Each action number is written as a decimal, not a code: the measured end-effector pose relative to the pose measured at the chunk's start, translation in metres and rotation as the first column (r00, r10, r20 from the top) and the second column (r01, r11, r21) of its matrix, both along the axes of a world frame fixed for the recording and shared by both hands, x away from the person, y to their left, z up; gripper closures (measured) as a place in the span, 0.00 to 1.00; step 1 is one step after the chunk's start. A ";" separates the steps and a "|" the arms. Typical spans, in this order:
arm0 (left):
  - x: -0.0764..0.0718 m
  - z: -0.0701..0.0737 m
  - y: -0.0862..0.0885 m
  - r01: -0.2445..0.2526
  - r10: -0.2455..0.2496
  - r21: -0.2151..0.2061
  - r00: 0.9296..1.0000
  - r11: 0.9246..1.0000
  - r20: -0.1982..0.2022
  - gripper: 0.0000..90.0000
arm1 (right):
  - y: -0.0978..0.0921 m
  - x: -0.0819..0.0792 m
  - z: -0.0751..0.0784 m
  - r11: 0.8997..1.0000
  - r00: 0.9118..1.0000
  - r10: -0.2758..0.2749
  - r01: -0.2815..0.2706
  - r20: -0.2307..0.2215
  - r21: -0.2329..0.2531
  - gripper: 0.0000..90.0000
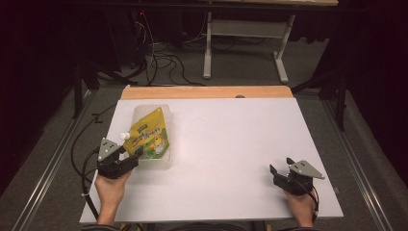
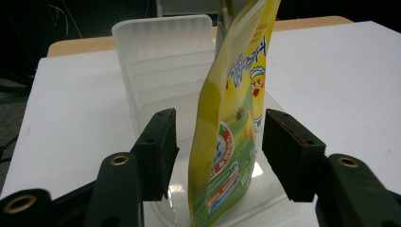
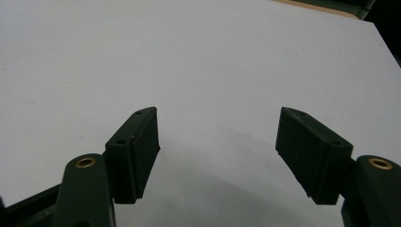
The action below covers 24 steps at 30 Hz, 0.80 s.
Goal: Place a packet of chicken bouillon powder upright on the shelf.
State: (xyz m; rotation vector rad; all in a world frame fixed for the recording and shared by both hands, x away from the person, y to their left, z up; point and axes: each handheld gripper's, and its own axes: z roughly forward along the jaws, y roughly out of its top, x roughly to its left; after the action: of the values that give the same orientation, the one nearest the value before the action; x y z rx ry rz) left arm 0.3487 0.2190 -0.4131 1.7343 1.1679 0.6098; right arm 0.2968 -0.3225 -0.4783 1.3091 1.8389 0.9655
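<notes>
A yellow spouted pouch [image 1: 151, 134] with a white cap [image 1: 124, 136] lies in a clear plastic container [image 1: 162, 162] at the left of the white table [image 1: 231, 144]. My left gripper [image 1: 135, 156] is at the near end of the pouch. In the left gripper view the pouch [image 2: 236, 118] stands on edge between the two jaws of that gripper [image 2: 220, 142]. The jaws are open, with a gap on the left side and the right one close to the pouch. The container's wall [image 2: 165, 56] rises behind. My right gripper [image 1: 280, 164] is open over bare table at the front right [image 3: 217, 142].
A wooden strip [image 1: 207, 92] runs along the table's far edge. Beyond it are a grey floor with cables [image 1: 161, 60] and a white table frame [image 1: 243, 33]. Metal rails [image 1: 358, 168] flank the table.
</notes>
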 end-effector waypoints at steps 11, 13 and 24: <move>-0.013 0.002 0.002 -0.017 0.017 -0.039 1.000 0.999 0.007 0.47 | 0.000 0.000 0.000 1.000 1.000 0.000 0.000 0.000 0.000 0.35; -0.016 0.003 0.003 -0.018 0.018 -0.044 1.000 0.999 0.007 0.47 | 0.000 0.000 0.000 1.000 1.000 0.001 -0.001 -0.001 0.001 0.35; -0.032 0.003 0.002 -0.023 0.024 -0.049 1.000 0.999 0.014 0.45 | 0.000 0.000 0.000 1.000 1.000 -0.002 0.002 -0.002 -0.008 0.35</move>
State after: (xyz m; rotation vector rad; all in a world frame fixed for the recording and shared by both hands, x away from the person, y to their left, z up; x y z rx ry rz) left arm 0.3171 0.2210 -0.4104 1.6742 1.1849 0.6023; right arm 0.2967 -0.3221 -0.4782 1.3070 1.8407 0.9552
